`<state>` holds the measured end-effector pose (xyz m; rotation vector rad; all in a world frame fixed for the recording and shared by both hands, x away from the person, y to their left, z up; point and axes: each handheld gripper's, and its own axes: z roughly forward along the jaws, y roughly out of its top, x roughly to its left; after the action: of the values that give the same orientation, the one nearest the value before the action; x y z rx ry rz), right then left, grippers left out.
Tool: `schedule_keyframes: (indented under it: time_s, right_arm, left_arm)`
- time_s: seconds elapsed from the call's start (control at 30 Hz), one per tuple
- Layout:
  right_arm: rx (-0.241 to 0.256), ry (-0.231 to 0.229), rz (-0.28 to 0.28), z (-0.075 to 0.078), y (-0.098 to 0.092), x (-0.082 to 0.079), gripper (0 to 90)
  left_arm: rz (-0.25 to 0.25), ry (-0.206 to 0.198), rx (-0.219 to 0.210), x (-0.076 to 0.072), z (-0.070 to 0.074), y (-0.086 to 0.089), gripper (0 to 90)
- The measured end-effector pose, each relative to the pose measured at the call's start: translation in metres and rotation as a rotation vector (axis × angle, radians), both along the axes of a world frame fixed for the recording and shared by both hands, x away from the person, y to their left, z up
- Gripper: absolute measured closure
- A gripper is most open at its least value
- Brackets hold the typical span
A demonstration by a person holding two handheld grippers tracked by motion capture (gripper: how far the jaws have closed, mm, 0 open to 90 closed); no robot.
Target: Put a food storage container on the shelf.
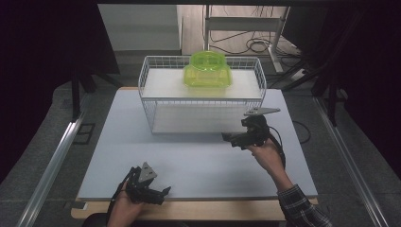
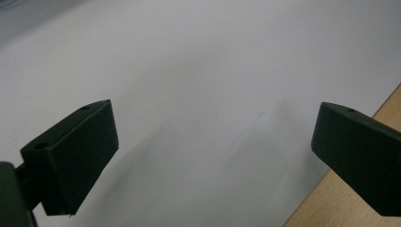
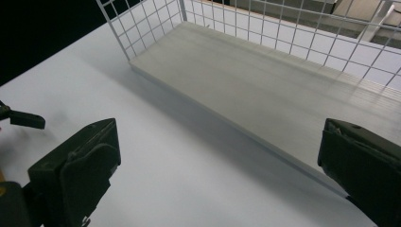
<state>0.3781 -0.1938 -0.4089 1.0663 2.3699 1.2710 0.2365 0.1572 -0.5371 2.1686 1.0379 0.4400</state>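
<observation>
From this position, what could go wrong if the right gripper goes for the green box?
1. The green box sits on the rack's upper shelf, inside a wire rim; the right gripper, open and low by the lower shelf, could snag the wires while rising.
2. The box looks smooth and clear, so open jaws might slip on it.
3. The left gripper, open, rests near the table's near edge, too far to steady the rack if it shifts.

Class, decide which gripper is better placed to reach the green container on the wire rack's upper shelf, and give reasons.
Probably the right gripper: it sits open just before the wire rack, below the green container. The left gripper, also open, lies at the table's near edge.
</observation>
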Motion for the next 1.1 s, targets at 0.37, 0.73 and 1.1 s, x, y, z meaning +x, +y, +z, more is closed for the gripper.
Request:
schedule_keyframes:
  time_s: [0.37,0.73,1.1]
  right_arm:
    - [-0.013,-0.016,0.004,-0.018,-0.002,-0.011,0.2]
    - [-0.025,-0.001,-0.004,-0.032,-0.010,-0.023,0.2]
    - [-0.060,0.000,-0.016,-0.045,-0.020,-0.036,0.0]
  left_arm:
    - [-0.003,0.000,0.005,0.000,0.000,-0.001,1.2]
    - [-0.007,-0.002,0.003,-0.001,0.000,-0.001,1.2]
    - [-0.007,-0.002,0.001,0.000,0.000,0.000,1.3]
